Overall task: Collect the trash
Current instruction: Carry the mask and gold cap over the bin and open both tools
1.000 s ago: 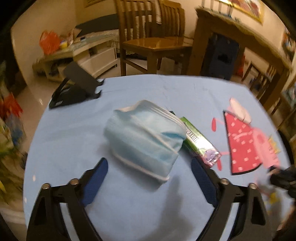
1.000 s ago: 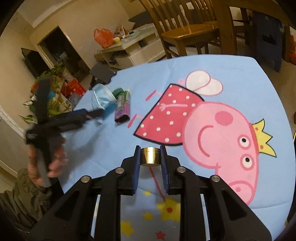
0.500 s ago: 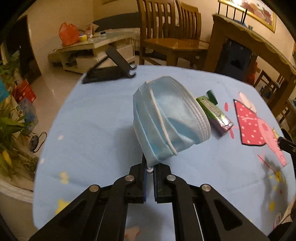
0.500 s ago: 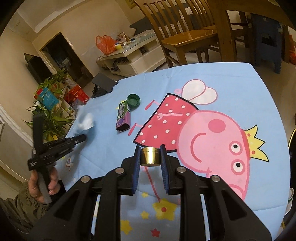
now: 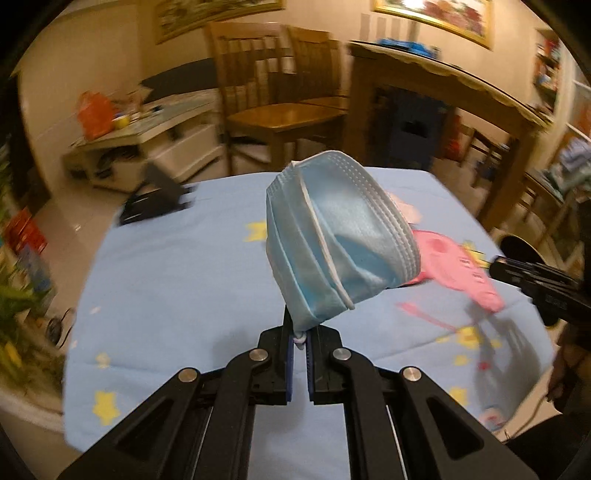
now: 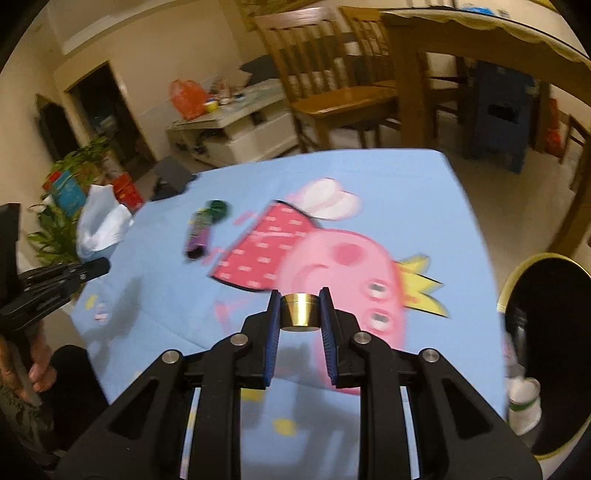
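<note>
Left wrist: mask (image 5: pixel 332 236) now higher off tablecloth (image 5: pixel 177 280), in left claw (image 5: pixel 300 341).

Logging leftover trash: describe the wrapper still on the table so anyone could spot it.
On the blue cartoon tablecloth, look left of the pig's red dress. A flattened green-and-purple wrapper lies there, beside a round dark green bottle cap; it is the long, shiny one.

Living-dining room, cream walls (image 6: pixel 155 48), pale tiled floor (image 6: pixel 524 192), warm indoor light. Wooden chairs (image 6: pixel 332 88) beside a wooden dining table (image 5: pixel 443 81); white low table (image 6: pixel 236 129), cluttered. Framed pictures (image 5: pixel 436 11) on wall; dark doorway (image 6: pixel 99 110); leafy plant (image 6: pixel 59 229) at left.
</note>
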Demonstrator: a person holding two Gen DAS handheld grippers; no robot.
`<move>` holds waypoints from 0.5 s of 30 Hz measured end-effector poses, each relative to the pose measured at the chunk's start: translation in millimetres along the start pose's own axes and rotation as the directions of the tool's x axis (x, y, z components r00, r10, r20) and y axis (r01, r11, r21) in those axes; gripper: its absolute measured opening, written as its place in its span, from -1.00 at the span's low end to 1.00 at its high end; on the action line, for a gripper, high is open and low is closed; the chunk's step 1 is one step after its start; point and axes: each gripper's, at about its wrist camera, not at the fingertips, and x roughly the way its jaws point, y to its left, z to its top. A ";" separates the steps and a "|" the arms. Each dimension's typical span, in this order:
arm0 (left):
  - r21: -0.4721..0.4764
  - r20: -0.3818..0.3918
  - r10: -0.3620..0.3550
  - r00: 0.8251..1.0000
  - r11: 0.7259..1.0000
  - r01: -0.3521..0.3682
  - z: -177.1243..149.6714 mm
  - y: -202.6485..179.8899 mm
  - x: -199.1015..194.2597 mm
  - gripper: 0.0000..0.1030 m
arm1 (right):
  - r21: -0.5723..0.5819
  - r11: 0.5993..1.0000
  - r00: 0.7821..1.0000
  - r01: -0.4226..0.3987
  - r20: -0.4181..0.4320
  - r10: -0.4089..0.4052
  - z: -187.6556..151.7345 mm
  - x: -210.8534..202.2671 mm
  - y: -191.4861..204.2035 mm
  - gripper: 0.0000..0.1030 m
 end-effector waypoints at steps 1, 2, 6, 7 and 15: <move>0.016 0.000 -0.011 1.000 1.000 0.011 1.8 -11.1 2.2 -0.92 | 0.016 1.000 1.000 0.019 0.006 -0.019 0.0 -3.5 -8.4 -0.60; 0.042 0.001 -0.028 1.000 0.999 0.028 4.6 -28.6 4.5 -0.92 | 0.051 0.997 0.998 0.049 0.025 -0.050 -0.7 -12.5 -25.1 -0.60; 0.134 0.014 -0.083 0.996 0.988 0.081 13.7 -92.2 9.8 -0.92 | 0.214 0.967 0.981 0.140 0.102 -0.164 -7.4 -51.9 -90.8 -0.60; 0.147 0.015 -0.095 0.995 0.985 0.091 15.0 -103.2 11.3 -0.92 | 0.277 0.951 0.974 0.140 0.133 -0.182 -11.5 -66.9 -110.8 -0.60; 0.307 0.017 -0.174 0.985 0.938 0.161 30.1 -217.6 28.9 -0.91 | 0.494 0.840 0.952 0.227 0.069 -0.297 -35.1 -85.7 -185.8 0.25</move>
